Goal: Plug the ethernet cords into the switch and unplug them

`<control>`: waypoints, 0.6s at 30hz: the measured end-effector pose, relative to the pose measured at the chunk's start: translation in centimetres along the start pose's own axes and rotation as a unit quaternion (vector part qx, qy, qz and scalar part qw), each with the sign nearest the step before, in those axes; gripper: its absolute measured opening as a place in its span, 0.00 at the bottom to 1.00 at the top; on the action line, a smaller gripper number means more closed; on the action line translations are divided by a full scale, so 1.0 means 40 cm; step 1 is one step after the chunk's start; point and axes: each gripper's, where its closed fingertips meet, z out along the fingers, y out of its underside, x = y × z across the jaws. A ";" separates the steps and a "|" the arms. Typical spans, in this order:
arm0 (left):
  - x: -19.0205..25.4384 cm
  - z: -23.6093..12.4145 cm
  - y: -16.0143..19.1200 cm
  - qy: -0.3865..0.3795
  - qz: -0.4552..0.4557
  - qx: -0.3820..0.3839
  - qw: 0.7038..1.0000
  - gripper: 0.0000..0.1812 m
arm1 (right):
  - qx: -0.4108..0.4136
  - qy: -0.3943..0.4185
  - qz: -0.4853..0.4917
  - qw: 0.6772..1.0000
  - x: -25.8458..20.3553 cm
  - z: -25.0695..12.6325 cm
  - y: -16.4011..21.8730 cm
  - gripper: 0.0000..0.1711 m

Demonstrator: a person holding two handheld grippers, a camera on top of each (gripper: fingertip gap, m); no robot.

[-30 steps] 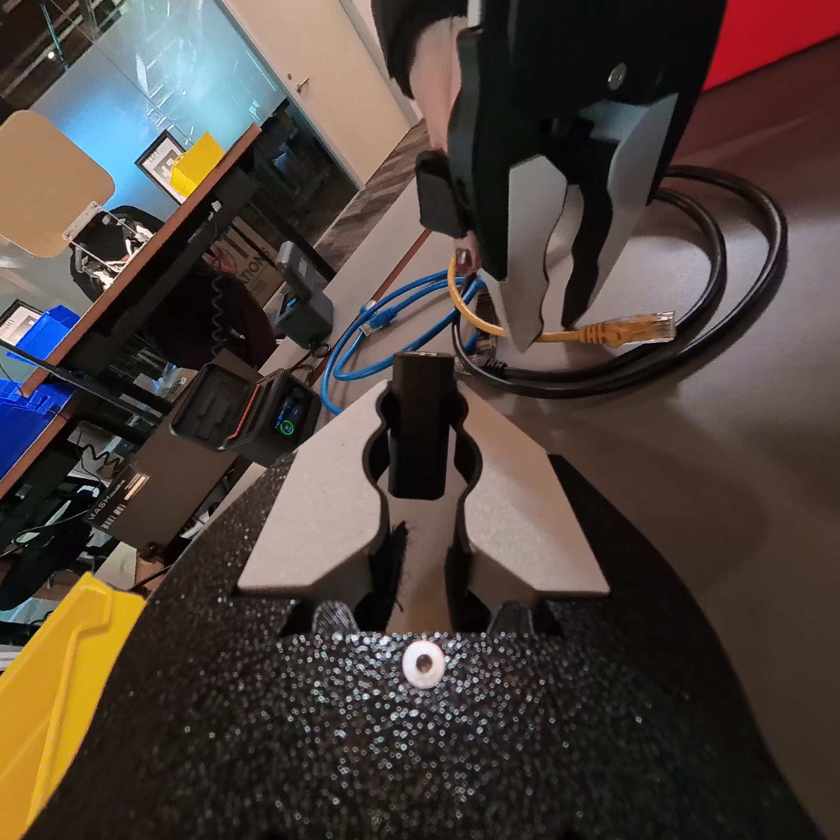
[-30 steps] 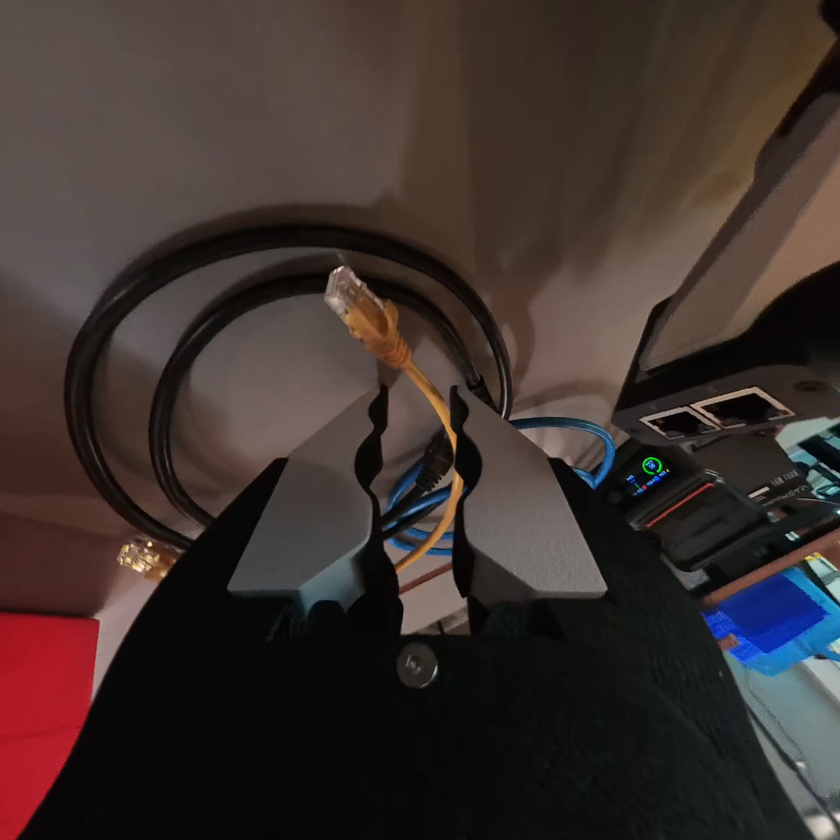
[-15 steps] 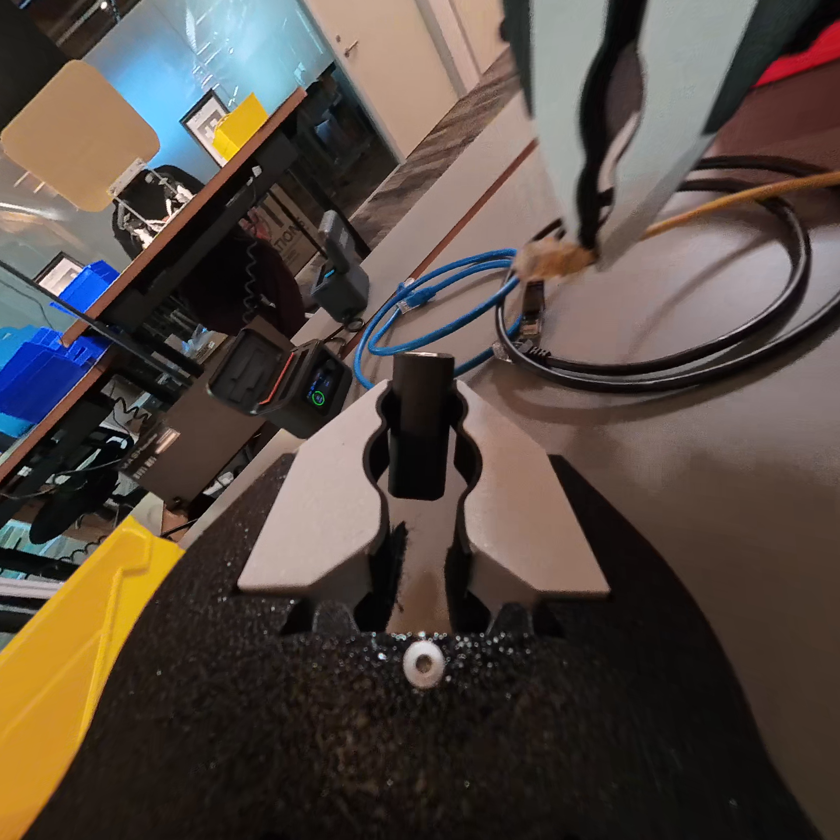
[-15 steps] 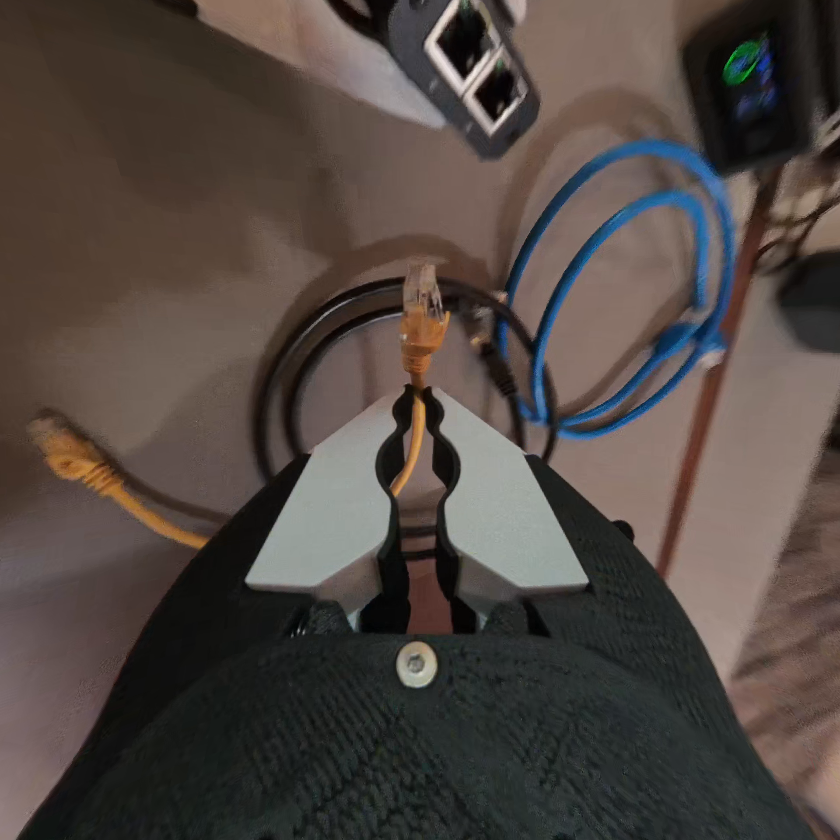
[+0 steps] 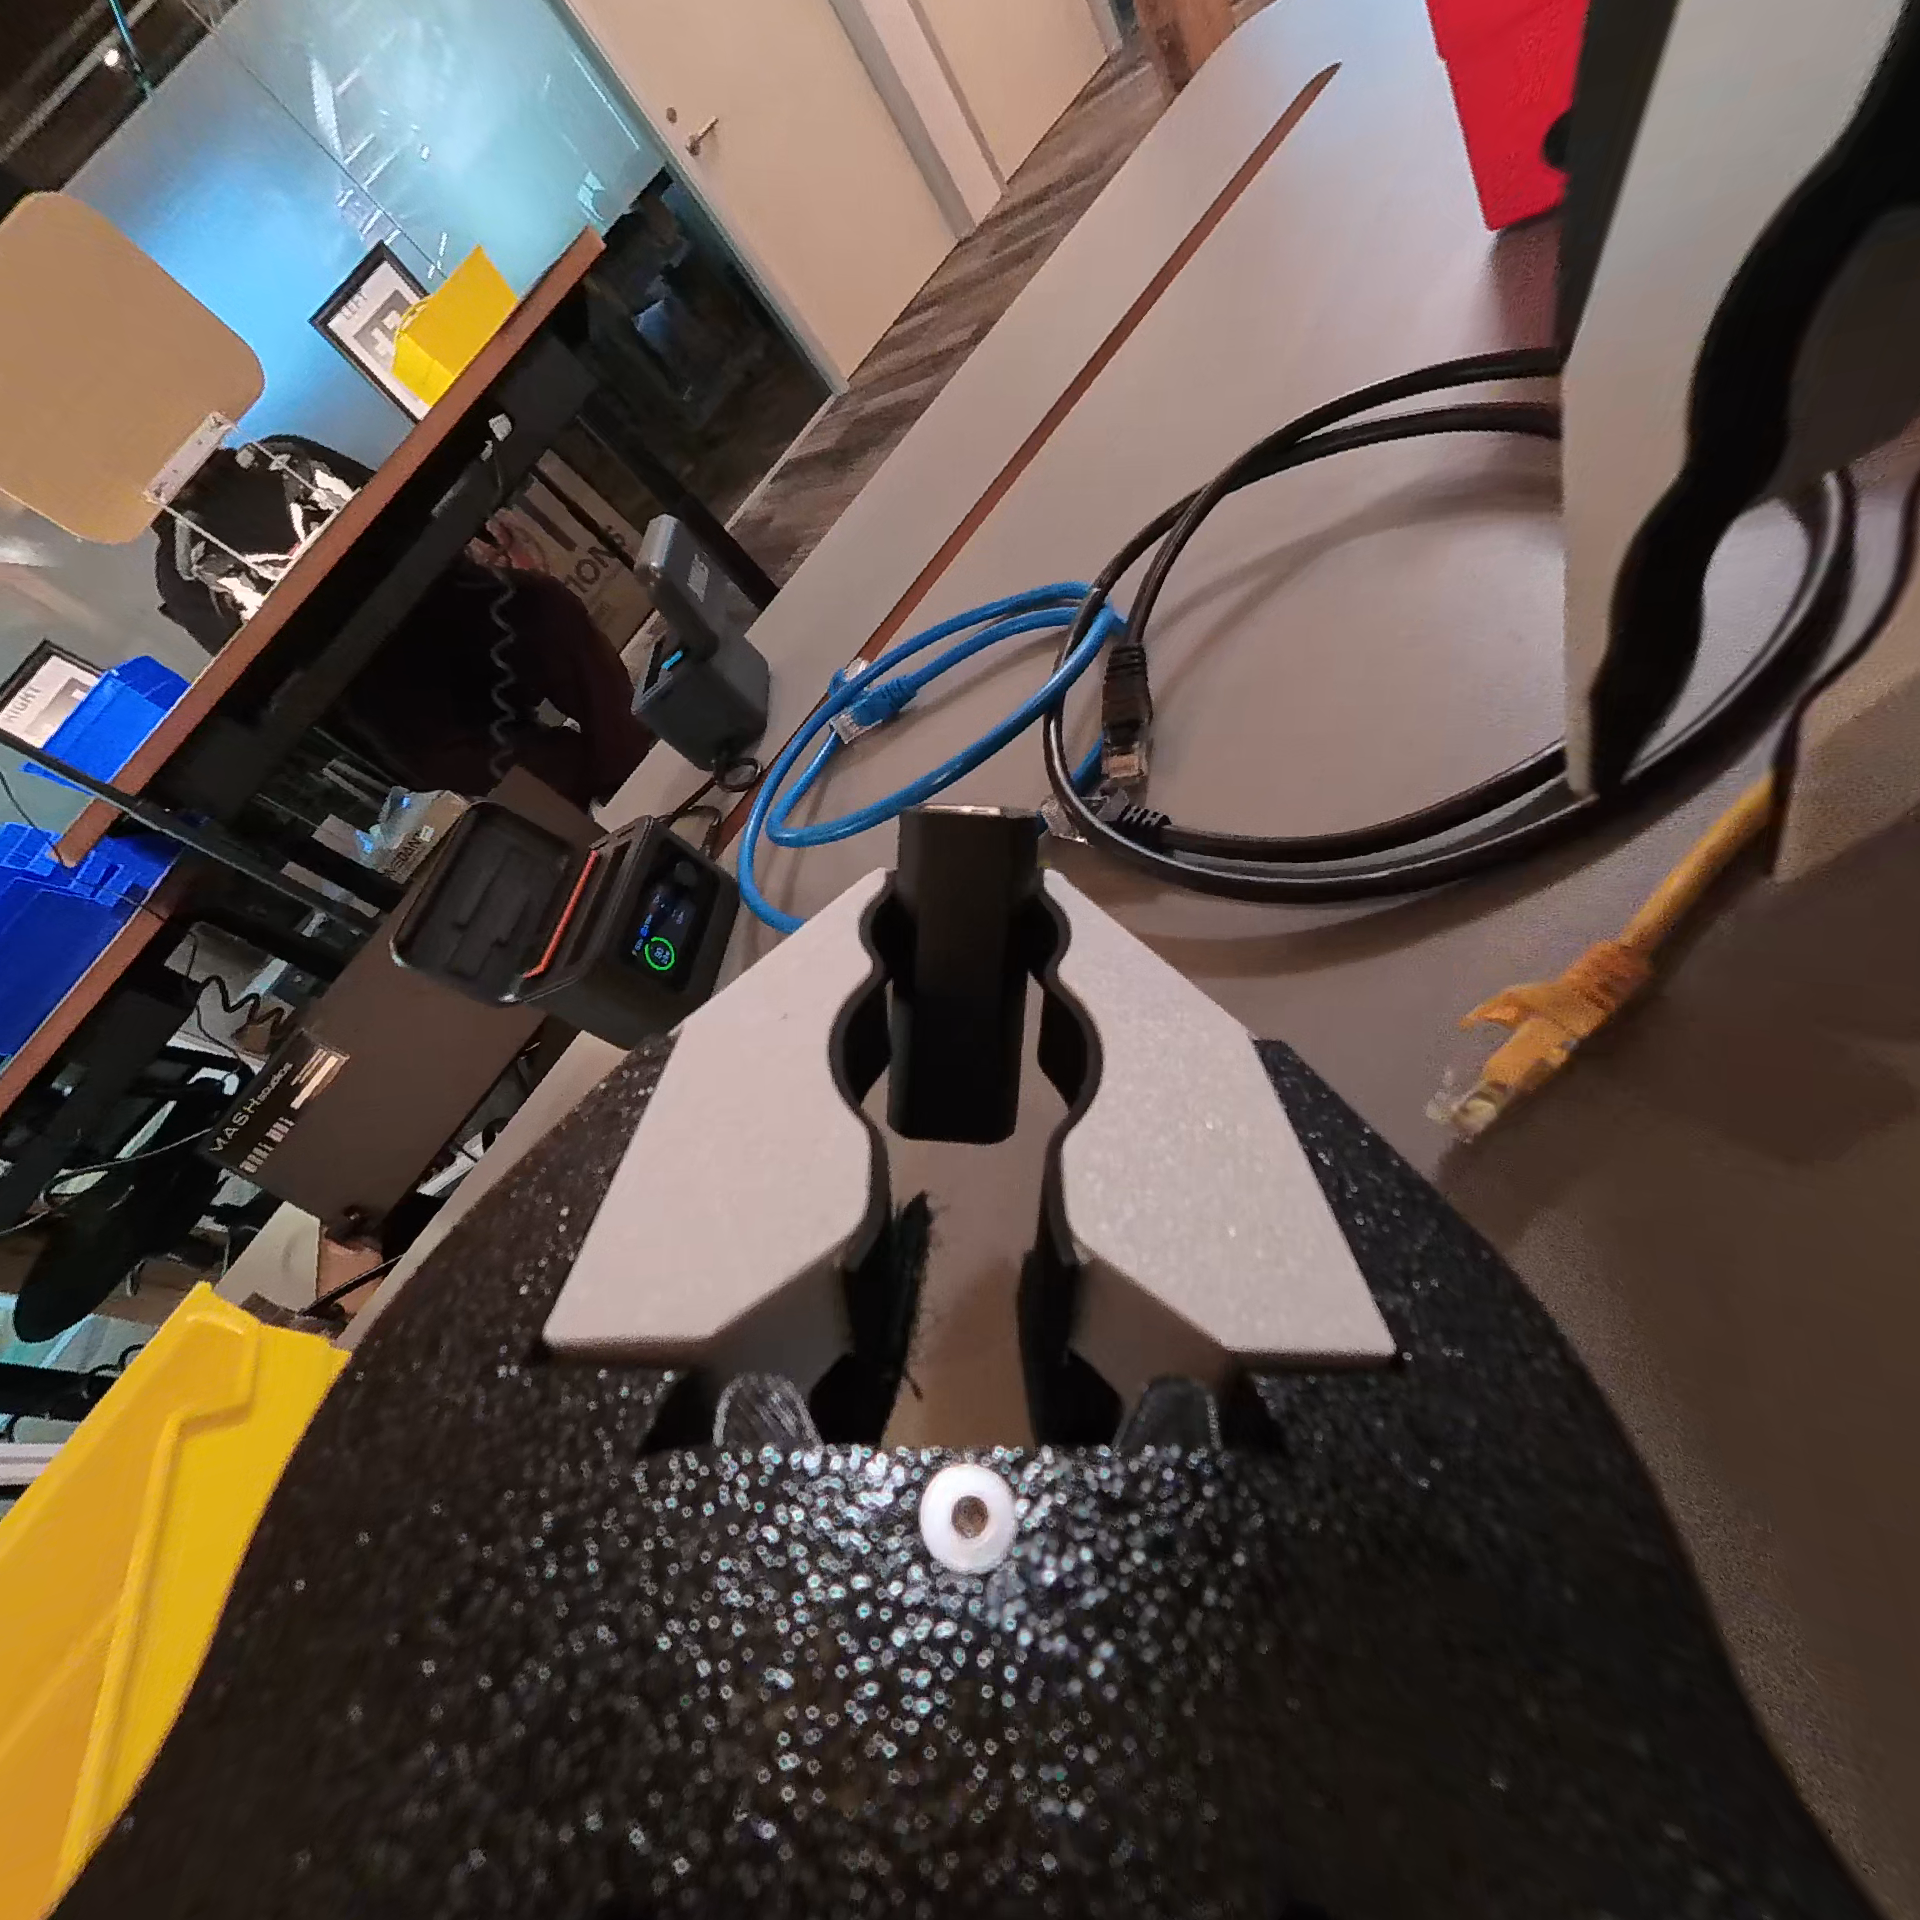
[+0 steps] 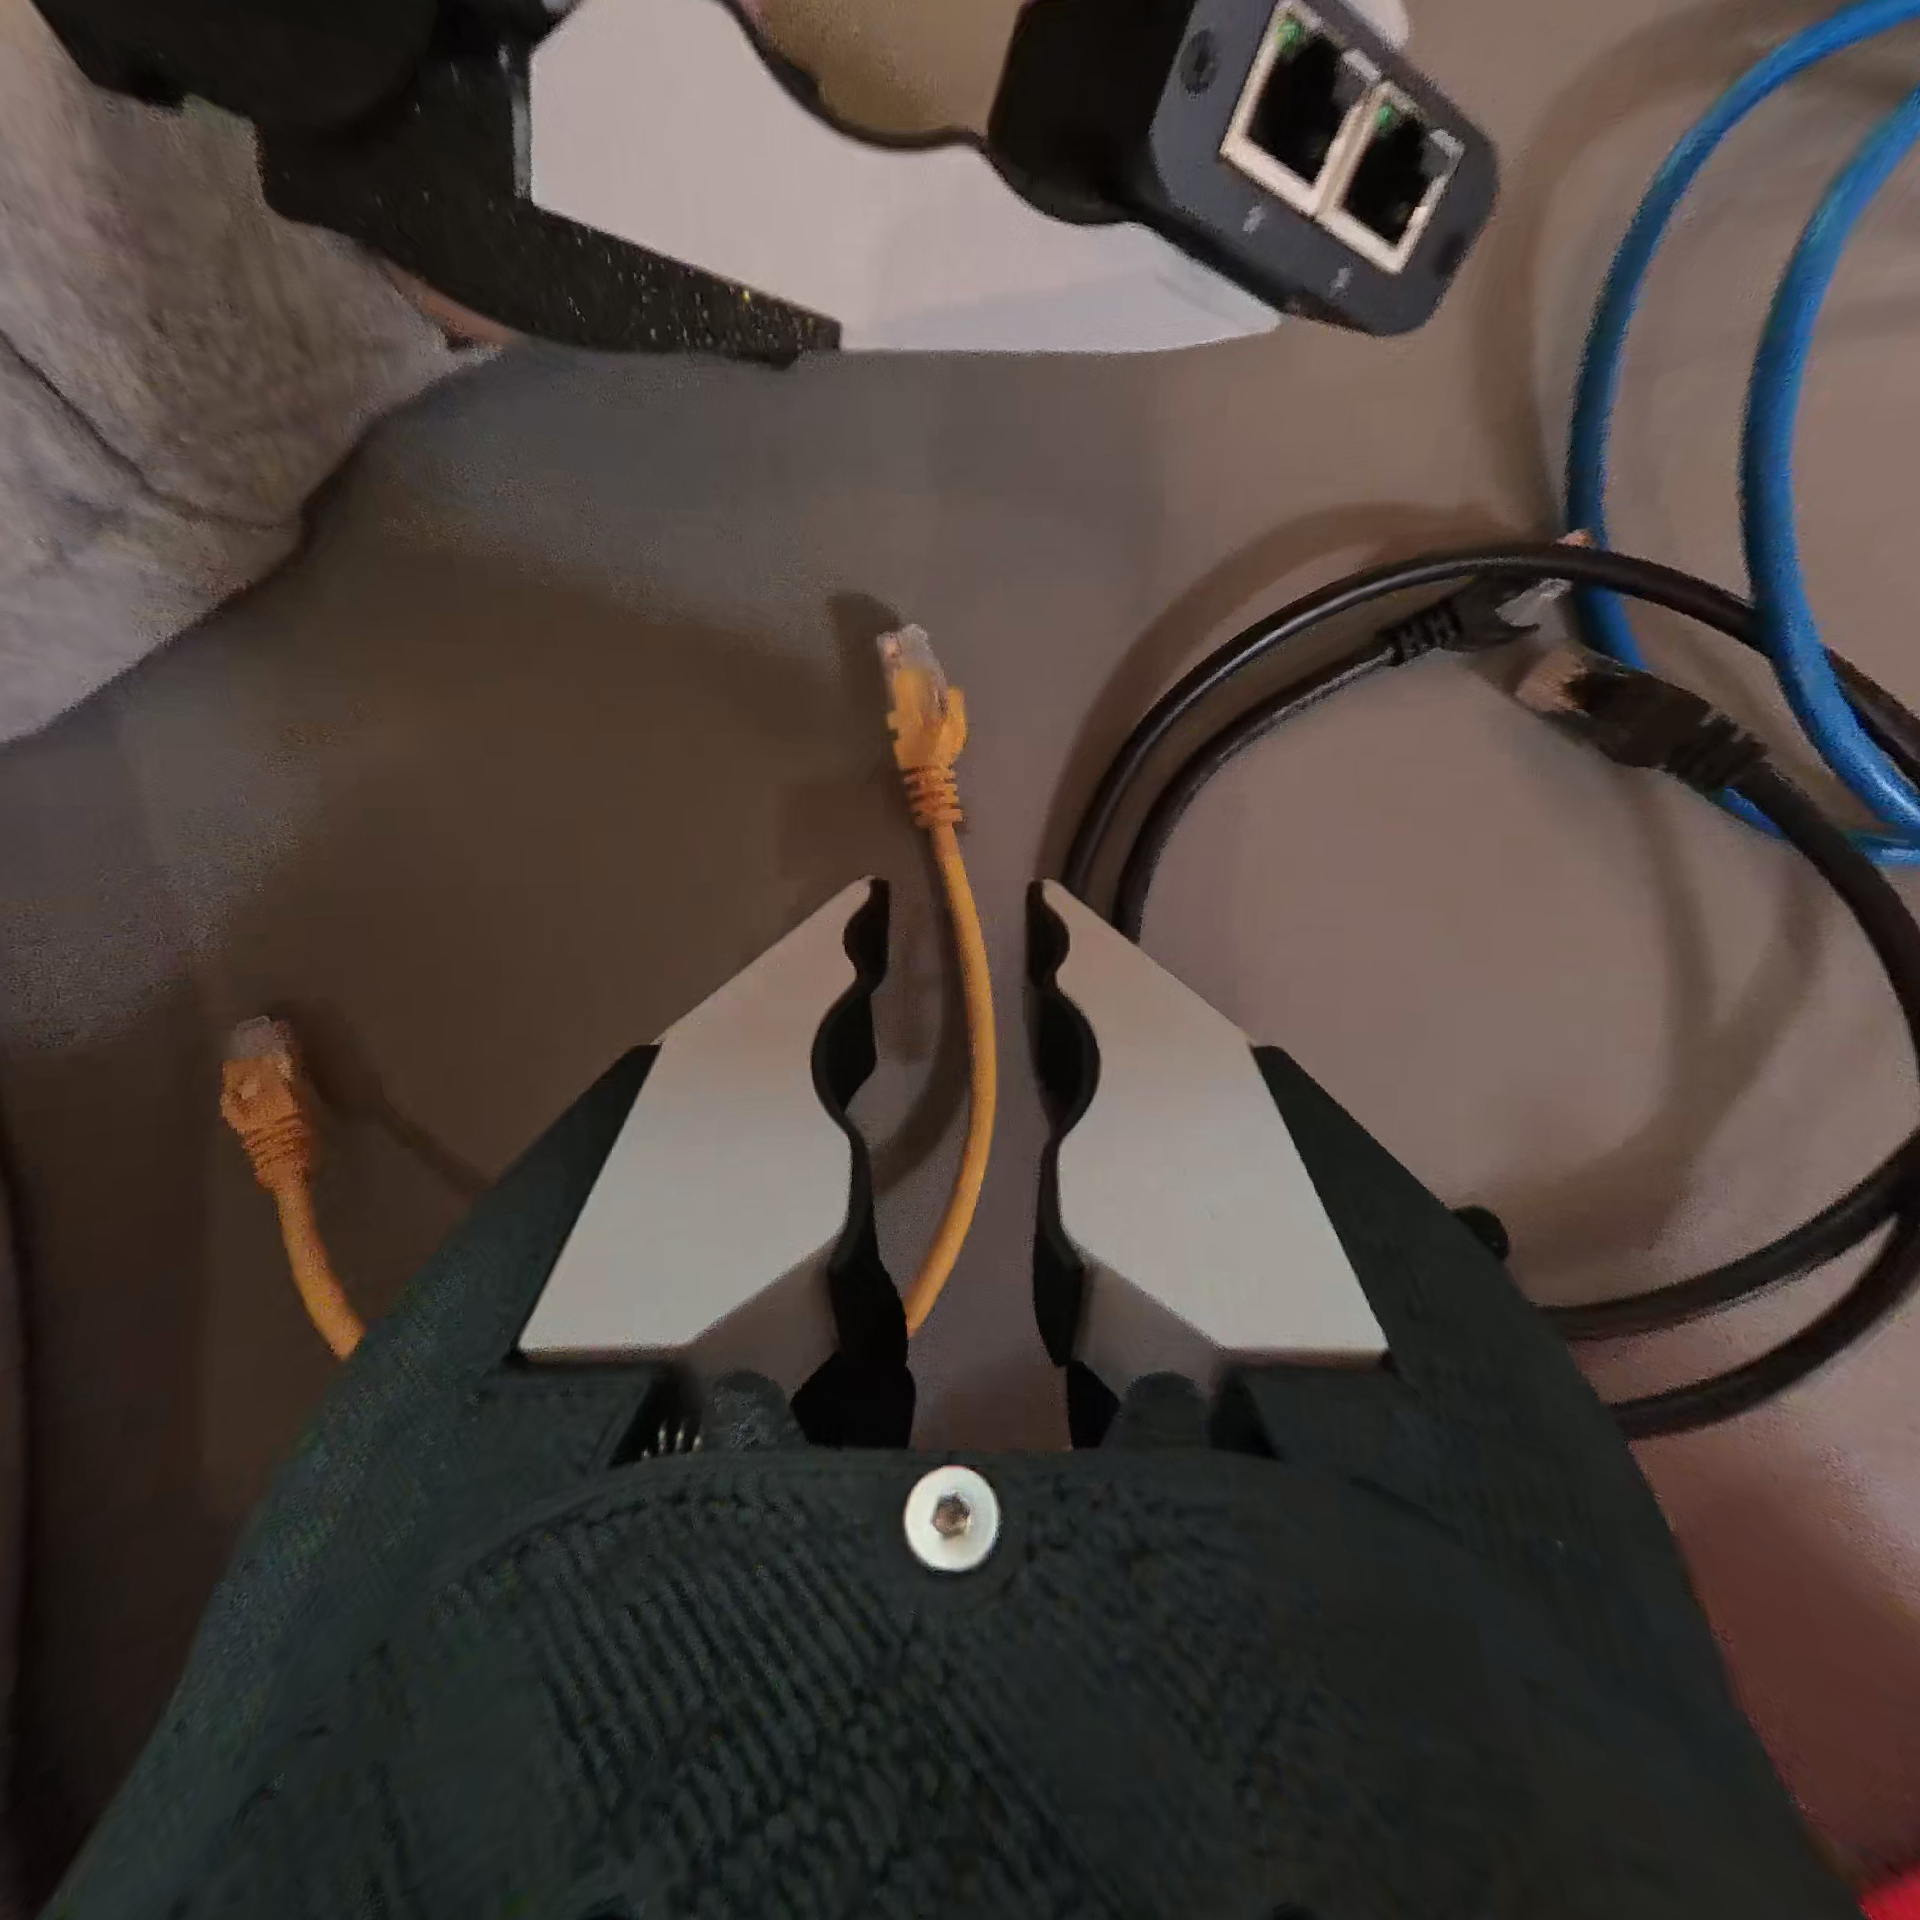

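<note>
Right wrist view, scanned left to right: one loose plug (image 6: 265, 1107) of the orange cord (image 6: 961, 1049) is seen lying on the grey table (image 6: 623, 623) at far left, then the cord's other end running up between the fingers of the right gripper (image 6: 956, 899), which are spread with daylight either side, so nothing is pinched. Its front plug (image 6: 920, 691) is pointed roughly up-frame, well short of the switch (image 6: 1320, 156). That black two-port box is clamped tight by the left gripper (image 5: 961, 894) at top, both ports empty and angled toward the camera. Further right, a black cord (image 6: 1299, 727) and a blue cord (image 6: 1766, 416) are coiled, untouched.

To get this step right, the orange cord should probably be re-gripped just behind the plug boot, so the plug doesn't flop. The latch side would need matching to the port, then a straight push along the port axis while the switch is kept steady.
</note>
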 end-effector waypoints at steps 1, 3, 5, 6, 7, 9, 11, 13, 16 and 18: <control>-0.001 -0.001 0.000 0.000 -0.002 0.001 1.000 0.12 | 0.026 0.002 0.004 1.000 -0.001 -0.007 -0.001 0.15; -0.004 -0.002 0.000 0.001 -0.008 0.005 1.000 0.12 | 0.070 0.007 0.009 0.997 0.000 -0.026 0.002 0.15; -0.003 -0.002 -0.001 0.004 -0.014 0.008 1.000 0.12 | 0.112 -0.008 0.006 0.994 -0.013 -0.046 0.005 0.15; -0.003 -0.002 -0.001 0.005 -0.015 0.009 1.000 0.12 | 0.127 -0.024 0.002 0.992 -0.026 -0.053 0.005 0.14; -0.002 -0.002 -0.001 0.005 -0.015 0.010 1.000 0.12 | 0.136 -0.037 -0.006 0.990 -0.037 -0.056 0.007 0.14; 0.000 -0.001 0.000 0.007 -0.012 0.010 1.000 0.12 | 0.130 -0.025 -0.028 0.991 -0.032 -0.053 0.024 0.14; 0.003 0.000 0.001 0.009 -0.010 0.009 1.000 0.12 | 0.122 -0.005 -0.061 0.991 -0.024 -0.049 0.039 0.14; 0.005 0.000 0.002 0.010 -0.008 0.010 1.000 0.12 | 0.119 -0.008 -0.072 0.990 -0.027 -0.044 0.049 0.14; 0.006 0.001 0.003 0.012 -0.008 0.011 1.000 0.12 | 0.129 -0.024 -0.066 0.989 -0.030 -0.032 0.050 0.14; 0.006 0.001 0.005 0.012 -0.008 0.010 1.000 0.12 | 0.140 -0.030 -0.069 0.987 -0.029 -0.022 0.038 0.14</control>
